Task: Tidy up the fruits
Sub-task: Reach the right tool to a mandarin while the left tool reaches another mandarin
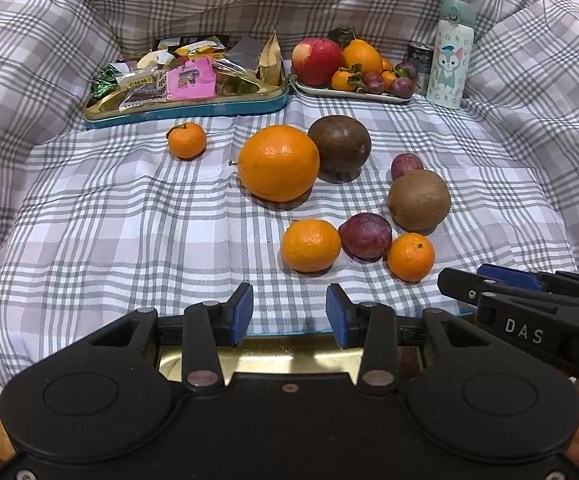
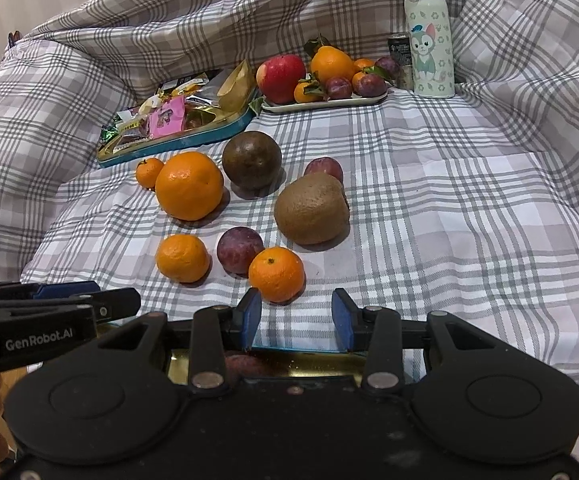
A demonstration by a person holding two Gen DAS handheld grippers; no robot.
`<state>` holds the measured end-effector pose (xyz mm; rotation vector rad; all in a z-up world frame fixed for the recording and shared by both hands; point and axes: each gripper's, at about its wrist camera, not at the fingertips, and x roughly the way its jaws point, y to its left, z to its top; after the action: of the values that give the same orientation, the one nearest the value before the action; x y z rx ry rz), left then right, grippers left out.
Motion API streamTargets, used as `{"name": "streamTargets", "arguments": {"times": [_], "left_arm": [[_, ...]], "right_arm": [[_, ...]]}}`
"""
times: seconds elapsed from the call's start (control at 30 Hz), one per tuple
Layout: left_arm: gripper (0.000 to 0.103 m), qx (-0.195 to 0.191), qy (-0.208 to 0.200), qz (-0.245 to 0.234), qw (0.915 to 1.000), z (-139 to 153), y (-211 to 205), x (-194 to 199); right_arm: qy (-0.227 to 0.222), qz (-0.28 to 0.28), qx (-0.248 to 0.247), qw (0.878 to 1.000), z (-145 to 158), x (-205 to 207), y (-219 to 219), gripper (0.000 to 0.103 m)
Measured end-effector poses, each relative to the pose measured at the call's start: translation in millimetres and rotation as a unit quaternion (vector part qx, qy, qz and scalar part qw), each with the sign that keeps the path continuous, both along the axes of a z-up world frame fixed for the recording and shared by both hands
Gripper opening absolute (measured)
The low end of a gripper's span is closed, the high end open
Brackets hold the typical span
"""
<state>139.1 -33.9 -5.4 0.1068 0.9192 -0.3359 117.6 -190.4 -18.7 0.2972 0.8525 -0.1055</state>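
Loose fruit lies on the checked cloth: a large orange, a dark passion fruit, a kiwi, two plums and three mandarins. My left gripper is open and empty, just short of the nearest mandarin. My right gripper is open too, its left pad close to a mandarin. Under both sits a gold tin with a plum inside.
At the back a white tray holds an apple, oranges and plums. Beside it are a teal snack tin, a dark can and a cat-print bottle. Bunched cloth rises on all sides.
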Motion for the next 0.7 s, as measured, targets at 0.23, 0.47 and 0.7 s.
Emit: {"name": "streamTargets", "arguments": {"times": [0.23,0.47,0.7], "left_arm": [[0.049,0.001,0.005,-0.004,1.0000,-3.2,-4.0,11.7],[0.049,-0.007,0.017,-0.004,0.9998,-7.2,-6.5,24.9],[0.049,-0.006,0.021,-0.010,0.9997,-11.5,-10.4,32.1]], "right_arm": [[0.007,0.004,0.005,1.000,-6.3,13.6,-0.9,0.042],[0.007,0.008,0.009,1.000,-9.0,25.1,0.0,0.042],[0.014,0.011,0.013,1.000,-14.0,31.8,0.7,0.042]]}}
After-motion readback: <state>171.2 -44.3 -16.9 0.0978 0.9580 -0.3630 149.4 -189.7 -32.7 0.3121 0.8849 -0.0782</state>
